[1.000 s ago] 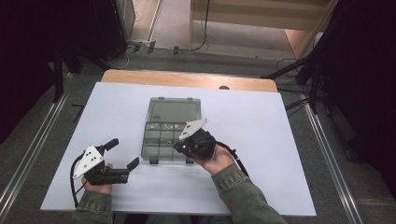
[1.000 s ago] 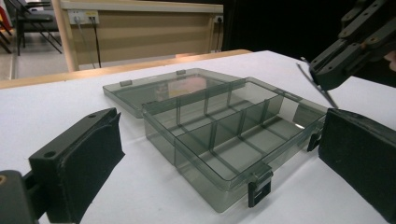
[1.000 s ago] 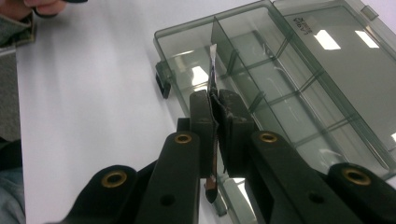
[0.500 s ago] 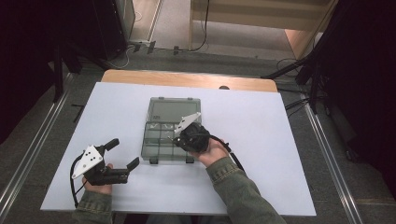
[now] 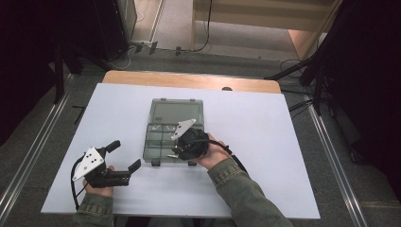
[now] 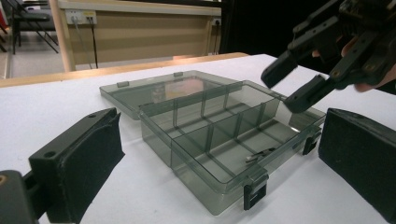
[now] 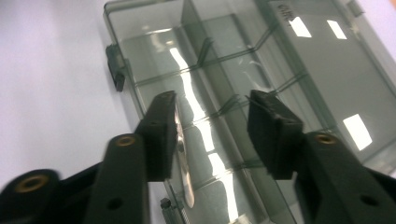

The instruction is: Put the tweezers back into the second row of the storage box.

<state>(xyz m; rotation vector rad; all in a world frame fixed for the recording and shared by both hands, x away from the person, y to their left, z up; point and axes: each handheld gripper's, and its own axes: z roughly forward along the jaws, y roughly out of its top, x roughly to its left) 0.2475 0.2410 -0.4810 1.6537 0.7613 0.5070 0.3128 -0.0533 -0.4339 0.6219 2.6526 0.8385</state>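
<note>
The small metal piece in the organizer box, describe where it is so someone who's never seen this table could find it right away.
On the white table lies an open smoky-clear compartment box, its lid flat behind it. In the near corner compartment, beside a black latch and below the right gripper, whose jaws have just been opening, lies the small silvery metal piece. It is the one shiny item there; the other compartments look empty.
</note>
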